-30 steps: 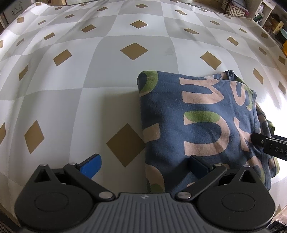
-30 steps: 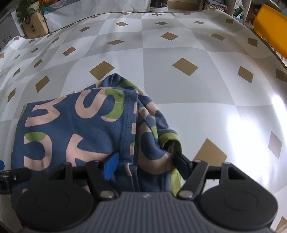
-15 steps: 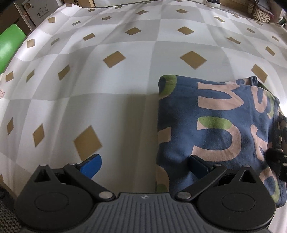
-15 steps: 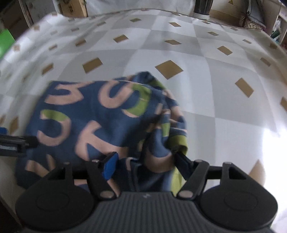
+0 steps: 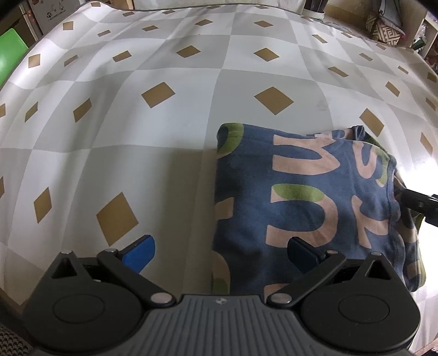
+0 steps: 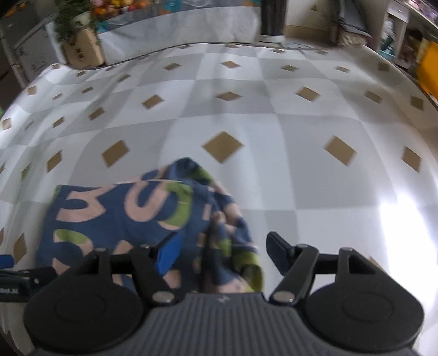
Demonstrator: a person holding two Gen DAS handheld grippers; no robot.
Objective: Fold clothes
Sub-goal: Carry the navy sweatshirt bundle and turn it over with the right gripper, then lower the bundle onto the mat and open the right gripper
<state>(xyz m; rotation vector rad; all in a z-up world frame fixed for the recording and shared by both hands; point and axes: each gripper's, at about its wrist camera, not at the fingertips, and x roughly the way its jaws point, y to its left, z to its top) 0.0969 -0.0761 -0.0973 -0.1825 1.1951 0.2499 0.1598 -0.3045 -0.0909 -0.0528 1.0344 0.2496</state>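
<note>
A folded blue garment (image 5: 301, 197) with pink and green letters lies on the checked tablecloth (image 5: 164, 153). My left gripper (image 5: 220, 252) is open and straddles the garment's straight left edge. Its blue left finger (image 5: 139, 252) is over bare cloth and its right finger (image 5: 301, 250) over the fabric. In the blurred right wrist view the garment (image 6: 115, 216) has a bunched right edge. My right gripper (image 6: 224, 254) stands open around that edge, and its right finger (image 6: 279, 254) is clear of the fabric. Each gripper shows at the other view's border: the right gripper (image 5: 418, 202), the left gripper (image 6: 16, 276).
The tablecloth (image 6: 273, 131), grey and white with brown diamonds, runs far beyond the garment. A green chair (image 5: 11, 54) stands off the left edge. A cardboard box with a plant (image 6: 82, 52), a dark post (image 6: 272, 19) and a yellow object (image 6: 428, 68) lie beyond the far edge.
Both grippers have drawn back and up a little, so more of the far table shows. The right gripper's right finger, earlier against the bunched edge, now stands free of it.
</note>
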